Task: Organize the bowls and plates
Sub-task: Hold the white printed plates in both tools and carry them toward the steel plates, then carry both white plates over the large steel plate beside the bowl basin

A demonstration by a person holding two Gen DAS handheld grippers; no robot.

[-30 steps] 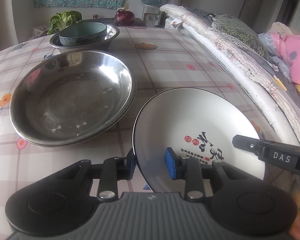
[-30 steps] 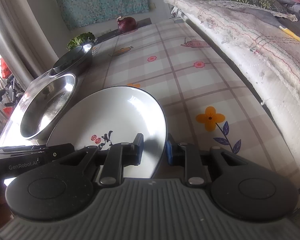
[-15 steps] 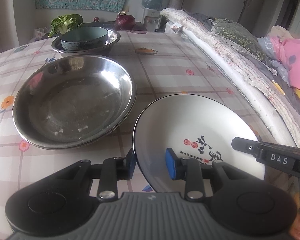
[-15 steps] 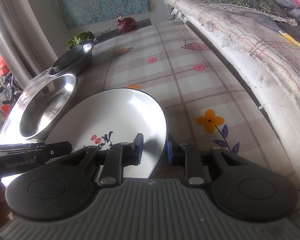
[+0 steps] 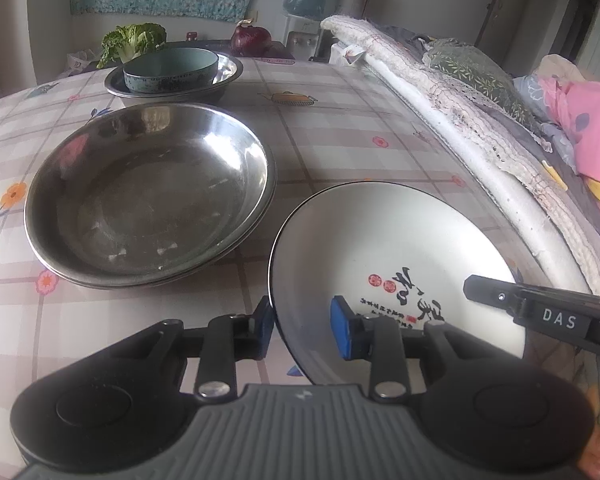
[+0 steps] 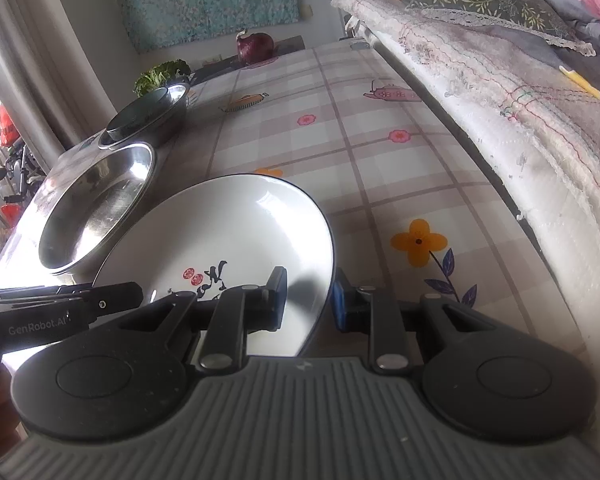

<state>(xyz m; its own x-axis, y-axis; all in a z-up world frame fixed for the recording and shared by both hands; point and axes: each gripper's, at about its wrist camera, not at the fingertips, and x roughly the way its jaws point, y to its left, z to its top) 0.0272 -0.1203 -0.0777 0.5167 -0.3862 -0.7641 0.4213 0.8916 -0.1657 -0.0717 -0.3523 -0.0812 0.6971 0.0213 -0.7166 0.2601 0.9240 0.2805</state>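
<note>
Both claws are gripping the white plate: left claw [image 5: 302, 326] clamping its left rim, right claw [image 6: 308, 300] its right rim. Stacked steel bowls [image 5: 148, 196] are lying ahead-left of the left claw, the nearer one.

A lived-in home. Beyond the tongs lies a bench [image 5: 340, 128] under a flowered oilcloth. A bed [image 6: 500, 80] with quilts runs along their right.

Plate [image 5: 380, 240] right of basin [image 5: 148, 192] — bowl [image 5: 170, 70] behind.
</note>
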